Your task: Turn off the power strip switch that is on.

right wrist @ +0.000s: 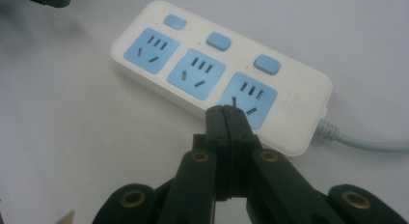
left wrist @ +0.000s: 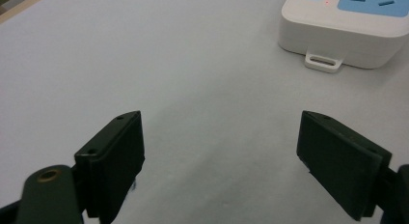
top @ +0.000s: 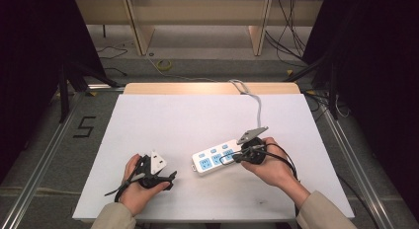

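Black jaws pressed flat together with nothing between them mark the right gripper (right wrist: 225,119), whose tips sit over the near edge of a white power strip (right wrist: 219,72), just above the blue socket nearest the cord end; whether they touch the plastic cannot be told. In the high view the right gripper (top: 236,158) is held in the person's right hand (top: 272,162) toward the near right part of the table (top: 163,115), a grey three-cornered plate on top and a black cable looping back past the wrist. The left gripper (left wrist: 219,161) stands wide apart, its two black pads hanging over bare white surface and gripping nothing, with one end of the strip and its small mounting tab ahead at the upper right. From above, the left gripper (top: 170,179) rests in the left hand (top: 136,182) near the table's front edge, left of centre, close to the strip but not touching it. The power strip (top: 215,158) lies flat and slightly diagonal in the near middle of the table, between the two hands, carrying three blue sockets and three blue switches. Its pale grey cord (top: 258,110) runs from the right end toward the far edge, where it curls in a loop on a bare wooden strip.
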Action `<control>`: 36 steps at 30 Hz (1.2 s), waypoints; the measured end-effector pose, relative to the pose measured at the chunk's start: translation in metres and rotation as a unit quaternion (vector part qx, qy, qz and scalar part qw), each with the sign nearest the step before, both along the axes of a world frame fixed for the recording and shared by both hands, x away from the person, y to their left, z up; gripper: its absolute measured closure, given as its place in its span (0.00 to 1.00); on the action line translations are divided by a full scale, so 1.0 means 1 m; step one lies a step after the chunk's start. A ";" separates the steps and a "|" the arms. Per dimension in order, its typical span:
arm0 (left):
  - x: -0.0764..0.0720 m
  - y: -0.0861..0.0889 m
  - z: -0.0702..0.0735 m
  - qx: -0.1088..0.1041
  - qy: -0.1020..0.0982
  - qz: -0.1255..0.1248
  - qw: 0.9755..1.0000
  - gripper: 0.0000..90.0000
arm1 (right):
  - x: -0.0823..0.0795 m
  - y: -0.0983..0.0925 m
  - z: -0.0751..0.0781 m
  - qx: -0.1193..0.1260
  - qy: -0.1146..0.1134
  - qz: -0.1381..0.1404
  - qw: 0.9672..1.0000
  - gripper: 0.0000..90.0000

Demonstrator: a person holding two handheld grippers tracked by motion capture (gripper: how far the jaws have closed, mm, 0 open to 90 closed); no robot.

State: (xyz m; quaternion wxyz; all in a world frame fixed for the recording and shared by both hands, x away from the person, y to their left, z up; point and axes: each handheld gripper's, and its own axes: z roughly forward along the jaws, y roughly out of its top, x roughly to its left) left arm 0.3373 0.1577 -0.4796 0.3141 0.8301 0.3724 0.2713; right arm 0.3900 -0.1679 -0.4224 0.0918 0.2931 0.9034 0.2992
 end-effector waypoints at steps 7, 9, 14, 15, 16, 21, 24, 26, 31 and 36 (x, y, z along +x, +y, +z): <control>0.000 0.000 0.000 0.000 -0.001 0.000 1.000 0.19 | 0.002 0.004 0.000 -0.004 0.004 0.000 1.000 1.00; 0.000 0.000 0.000 0.000 -0.001 0.000 1.000 0.19 | 0.002 0.006 0.000 -0.005 0.006 -0.001 1.000 1.00; 0.000 0.000 0.000 0.001 -0.001 -0.002 1.000 0.19 | 0.004 0.009 0.000 -0.007 0.006 0.002 1.000 1.00; 0.000 0.000 0.000 0.000 -0.001 -0.001 1.000 0.19 | 0.004 0.010 0.000 -0.006 0.007 0.002 1.000 1.00; 0.000 0.000 0.000 -0.002 -0.001 0.000 1.000 0.19 | 0.004 0.010 0.000 -0.007 0.007 0.004 1.000 1.00; 0.000 -0.001 0.000 0.000 -0.001 -0.001 1.000 0.19 | 0.006 0.013 -0.001 -0.008 0.009 0.004 1.000 1.00; 0.000 -0.001 0.000 -0.001 -0.002 -0.001 1.000 0.19 | 0.007 0.015 -0.001 -0.009 0.007 0.007 1.000 1.00; 0.000 -0.001 0.000 -0.001 -0.002 -0.001 1.000 0.19 | 0.007 0.016 -0.001 -0.008 0.007 0.006 1.000 1.00; 0.000 -0.001 0.000 -0.001 -0.002 -0.001 1.000 0.19 | 0.009 0.021 0.000 -0.009 0.008 0.007 1.000 1.00; 0.000 -0.001 0.000 -0.001 -0.002 -0.002 1.000 0.19 | 0.010 0.025 0.001 -0.011 0.008 0.012 1.000 1.00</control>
